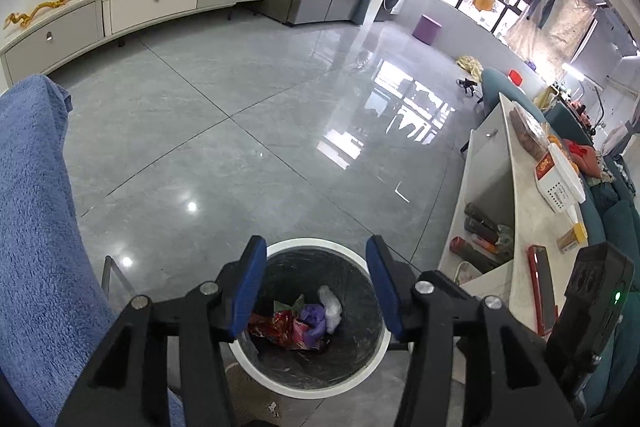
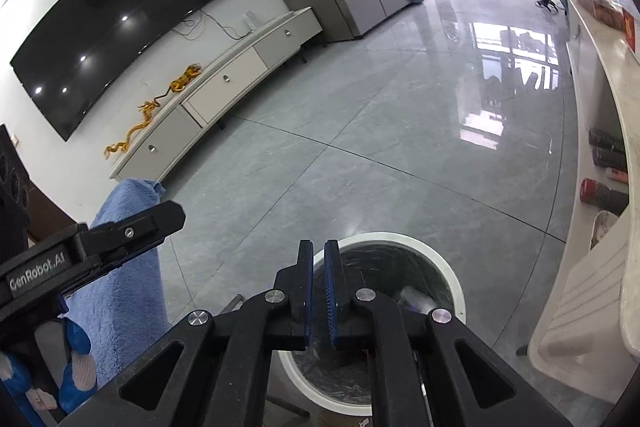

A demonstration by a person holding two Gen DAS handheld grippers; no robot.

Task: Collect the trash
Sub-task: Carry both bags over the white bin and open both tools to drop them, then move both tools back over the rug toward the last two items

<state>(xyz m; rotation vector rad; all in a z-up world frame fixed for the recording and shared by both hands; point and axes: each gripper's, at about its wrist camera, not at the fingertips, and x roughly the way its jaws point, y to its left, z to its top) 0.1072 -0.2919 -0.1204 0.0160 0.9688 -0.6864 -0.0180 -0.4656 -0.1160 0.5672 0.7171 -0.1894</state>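
Left tongs point(image 1: 316, 287) hang spread and empty directly over the lined bin point(image 1: 276, 379), wrappers point(image 1: 298, 325) lying below between the tips; right tongs point(image 2: 318, 291), nearly closed on nothing, sit beside, over the same rim.

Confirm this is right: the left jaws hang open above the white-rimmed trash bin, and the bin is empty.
Not quite. The bin is not empty: the left wrist view shows trash at its bottom, a red wrapper, something purple and a white crumpled piece. The rest holds: the left gripper hangs above the white-rimmed bin, jaws open with nothing between them.
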